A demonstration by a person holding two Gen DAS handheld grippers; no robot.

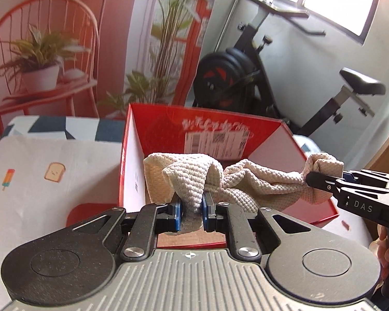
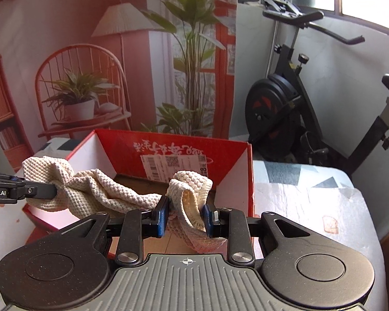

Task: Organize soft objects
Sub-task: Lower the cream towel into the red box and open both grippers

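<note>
A cream knitted cloth [image 1: 246, 178] hangs stretched between both grippers above an open red cardboard box [image 1: 194, 124]. My left gripper [image 1: 192, 213] is shut on one end of the cloth, over the box's near left part. My right gripper [image 1: 321, 181] comes in from the right and is shut on the other end. In the right wrist view my right gripper [image 2: 185, 219] pinches a bunched end of the cloth [image 2: 116, 194], and my left gripper [image 2: 51, 190] holds the far end at the left. The box [image 2: 194, 150] lies open below.
The box stands on a table with a white and blue patterned cover [image 1: 39, 171] [image 2: 311, 194]. A black exercise bike [image 2: 285, 108] stands behind on the right. A backdrop printed with a chair and plants [image 1: 44, 59] is behind the table.
</note>
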